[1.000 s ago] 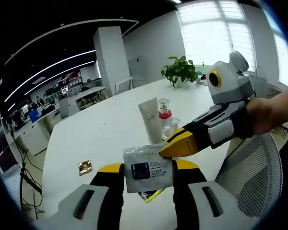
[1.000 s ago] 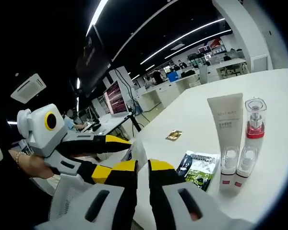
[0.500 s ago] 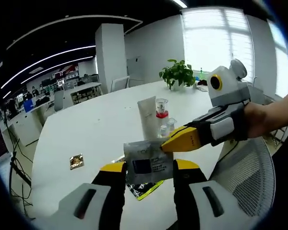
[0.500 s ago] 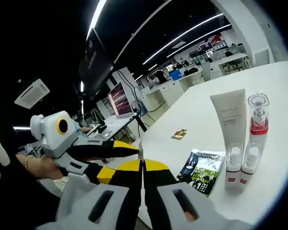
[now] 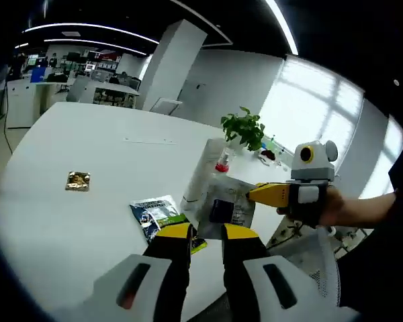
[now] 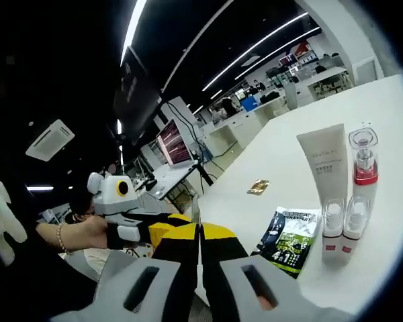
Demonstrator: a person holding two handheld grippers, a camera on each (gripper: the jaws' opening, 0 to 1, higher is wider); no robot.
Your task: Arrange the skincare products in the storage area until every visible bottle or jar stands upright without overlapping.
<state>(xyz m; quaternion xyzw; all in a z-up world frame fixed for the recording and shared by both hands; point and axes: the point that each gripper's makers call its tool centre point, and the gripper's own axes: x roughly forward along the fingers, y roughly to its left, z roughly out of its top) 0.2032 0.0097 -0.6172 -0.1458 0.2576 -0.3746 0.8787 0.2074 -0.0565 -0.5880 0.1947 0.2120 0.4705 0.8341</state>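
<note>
A white sachet (image 5: 223, 202) with a dark blue square hangs over the table's near edge. My right gripper (image 6: 200, 231) is shut on it; its thin edge (image 6: 195, 209) shows between the jaws. In the left gripper view the right gripper (image 5: 267, 194) reaches in from the right and pinches the sachet's upper corner. My left gripper (image 5: 207, 233) sits just below the sachet, jaws a little apart with nothing seen between them. It also shows in the right gripper view (image 6: 154, 231). A cream tube (image 6: 326, 168), a red-collared pump bottle (image 6: 364, 171) and two small vials (image 6: 332, 225) stand upright together.
A green and black packet (image 6: 290, 231) lies flat by the vials, and a small gold sachet (image 6: 258, 186) lies farther out on the white table (image 5: 87, 134). A potted plant (image 5: 245, 127) stands at the far end. A mesh chair (image 5: 309, 251) is close beside the table edge.
My right gripper closed on the white sachet. My left gripper's jaws narrowed and dropped back below the sachet. Both views swung, the left one strongly.
</note>
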